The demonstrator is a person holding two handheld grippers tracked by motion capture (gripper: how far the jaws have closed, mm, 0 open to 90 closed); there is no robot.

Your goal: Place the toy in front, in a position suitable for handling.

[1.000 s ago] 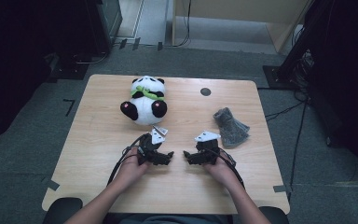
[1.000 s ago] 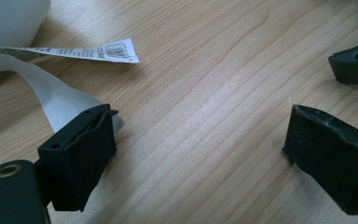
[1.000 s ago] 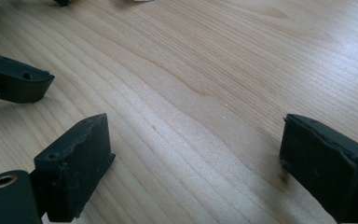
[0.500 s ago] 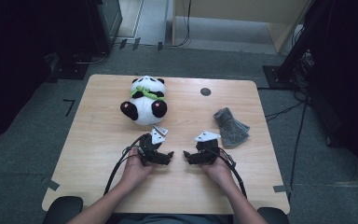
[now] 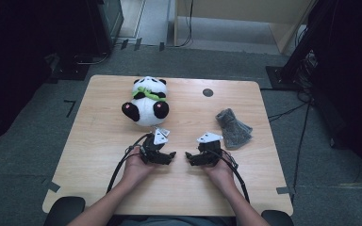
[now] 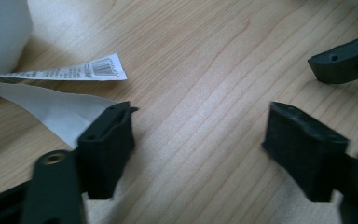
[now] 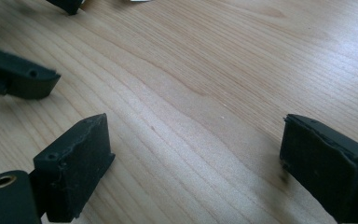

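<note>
A: Why do both tongs sit low in the middle of the frame?

B: Probably a resting pose. The left gripper (image 5: pixel 171 155) and right gripper (image 5: pixel 189 157) face each other on the table (image 5: pixel 99 155), tips near, not touching. The left jaws have just been closing, yet nothing lies between them; both pairs are spread and empty.

A: And the panda (image 5: pixel 146 101)?

B: Above the left gripper, its tag (image 6: pixel 70 72) beside the left jaw. The cloth (image 5: pixel 233 128) lies at right, near the edge. Bare wood lies between them.
</note>
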